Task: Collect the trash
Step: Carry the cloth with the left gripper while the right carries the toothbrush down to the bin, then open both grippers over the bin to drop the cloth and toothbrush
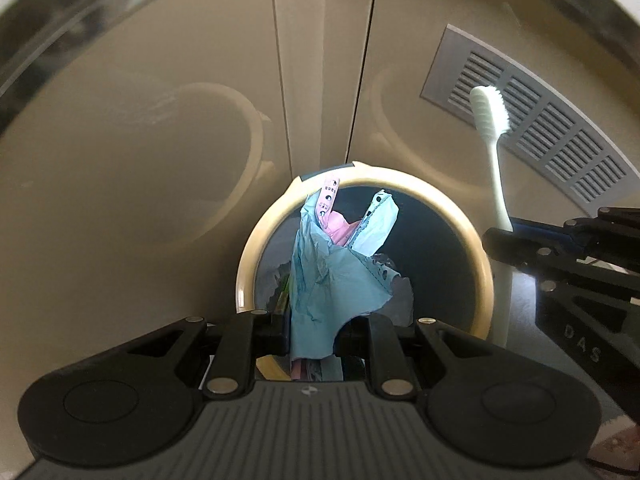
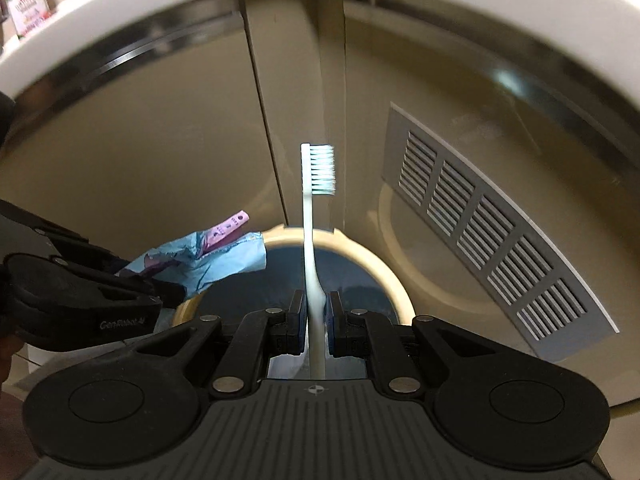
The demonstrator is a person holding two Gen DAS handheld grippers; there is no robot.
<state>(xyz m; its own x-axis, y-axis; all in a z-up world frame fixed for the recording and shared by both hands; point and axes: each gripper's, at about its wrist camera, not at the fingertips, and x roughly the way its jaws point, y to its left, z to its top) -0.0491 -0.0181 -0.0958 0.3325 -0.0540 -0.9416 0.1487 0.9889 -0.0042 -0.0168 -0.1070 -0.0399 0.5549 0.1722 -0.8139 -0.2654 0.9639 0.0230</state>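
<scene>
You are looking down at beige cabinet doors (image 1: 200, 120) with a dark vertical seam between them, a grey slatted vent panel (image 2: 492, 224) set into the right-hand door, and a white counter edge (image 2: 160, 4) curving across the top of the right wrist view. A pink-labelled bottle (image 2: 28, 4) stands on that edge at far left. Below the doors sits a round trash bin (image 1: 478, 264) with a cream rim and a dark inside; some crumpled material already lies in it, too dim to name.

Your left claw (image 1: 314, 334) is clamped on a crumpled light-blue wrapper (image 1: 324, 276), which rises from between the fingers over the bin's opening. A pink printed strip (image 1: 328, 198) pokes out at the wrapper's far end, close to the bin's far rim. In the right wrist view the same wrapper juts out from the left claw over the bin's left rim.

Your right claw (image 2: 316, 320) has its blue pads (image 2: 334, 320) closed on the handle of a white toothbrush (image 2: 310, 220). The brush stands upright, bristles (image 2: 323, 168) at the far end facing right, its handle crossing above the bin's opening. In the left wrist view the toothbrush sits just right of the bin rim, in front of the vent.
</scene>
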